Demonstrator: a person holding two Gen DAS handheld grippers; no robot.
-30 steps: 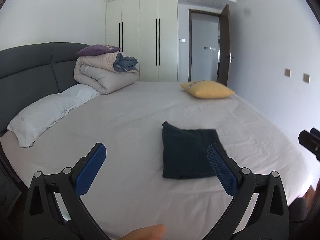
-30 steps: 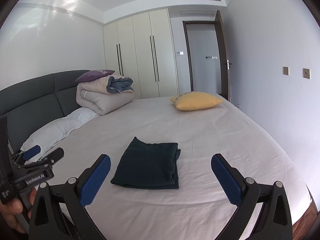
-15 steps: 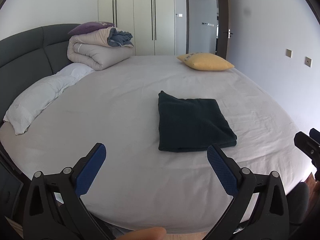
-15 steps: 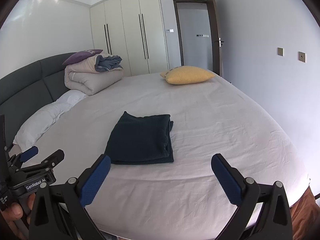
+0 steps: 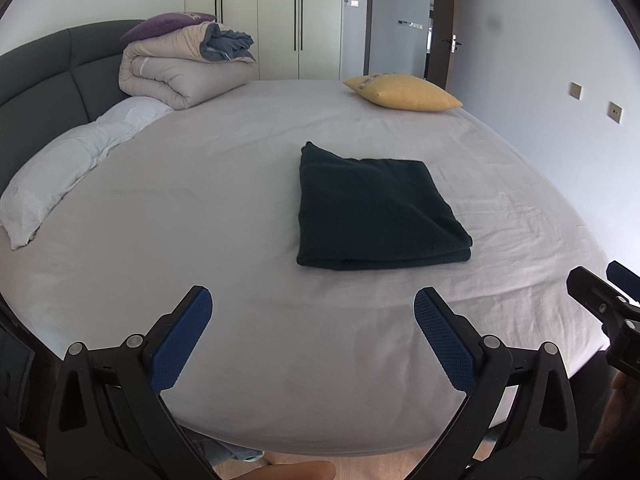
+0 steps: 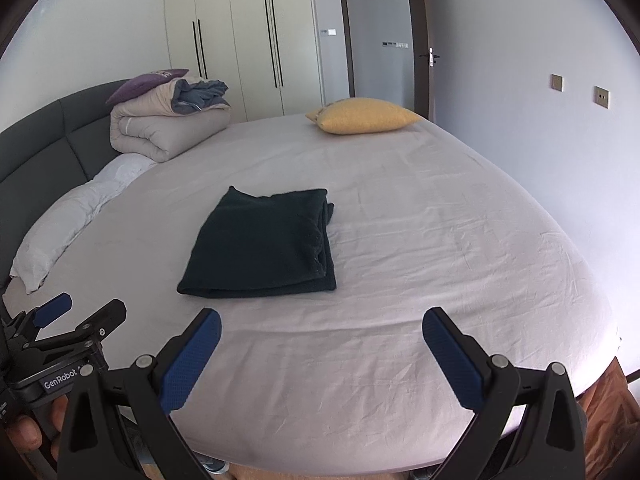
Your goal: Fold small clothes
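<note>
A dark green garment (image 5: 372,208) lies folded into a neat rectangle on the bed's grey sheet (image 5: 224,216); it also shows in the right wrist view (image 6: 264,246). My left gripper (image 5: 312,312) is open and empty, held above the bed's near edge, short of the garment. My right gripper (image 6: 320,330) is open and empty too, held off the near edge to the garment's right. Each gripper shows at the side of the other's view, the right one (image 5: 600,300) and the left one (image 6: 68,328).
A yellow cushion (image 5: 404,94) lies at the far side of the bed. A rolled duvet with a purple pillow (image 5: 184,68) sits at the far left by the dark headboard. A white pillow (image 5: 68,168) lies along the left. Wardrobe and door stand behind.
Both grippers have pulled back and up from the bed, so the folded garment now lies farther ahead and fully clear of the fingers. The garment has not moved.
</note>
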